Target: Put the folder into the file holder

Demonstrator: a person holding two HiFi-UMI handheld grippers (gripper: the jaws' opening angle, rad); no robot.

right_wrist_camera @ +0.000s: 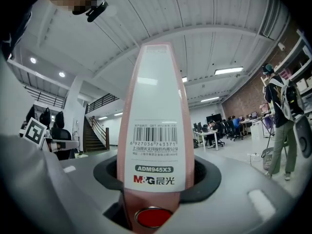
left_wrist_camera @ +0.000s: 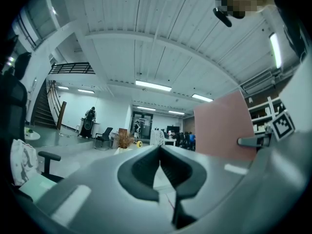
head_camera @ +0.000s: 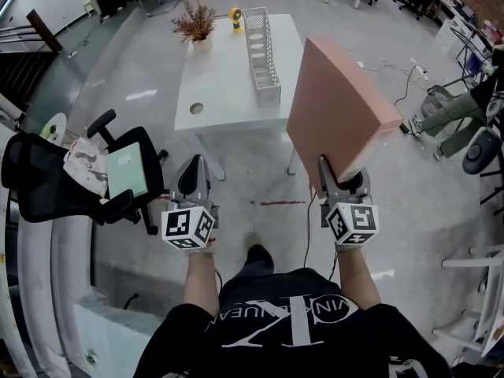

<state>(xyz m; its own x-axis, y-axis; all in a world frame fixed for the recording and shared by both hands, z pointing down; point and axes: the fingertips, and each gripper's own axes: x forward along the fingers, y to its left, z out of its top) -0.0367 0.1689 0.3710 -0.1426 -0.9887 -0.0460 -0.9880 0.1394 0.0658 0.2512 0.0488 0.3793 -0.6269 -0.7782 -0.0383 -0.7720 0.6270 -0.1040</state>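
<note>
A pink box folder [head_camera: 340, 105] stands upright in the air at the right, with my right gripper [head_camera: 341, 176] shut on its lower corner. In the right gripper view the folder's spine [right_wrist_camera: 156, 130], with a white barcode label, fills the gap between the jaws. The white mesh file holder [head_camera: 262, 50] stands on the white table [head_camera: 220, 93] ahead, apart from the folder. My left gripper [head_camera: 193, 172] hangs at the left, shut with nothing in it; its pads [left_wrist_camera: 146, 167] meet at the tips. From the left gripper view the folder [left_wrist_camera: 224, 126] shows at the right and the file holder [left_wrist_camera: 157, 137] far off.
A dried plant in a pot [head_camera: 197, 24] and a small yellow object [head_camera: 235, 18] sit at the table's far end. A black office chair [head_camera: 79, 179] with a green pad and a cloth stands at the left. A person [right_wrist_camera: 279, 121] stands at the right.
</note>
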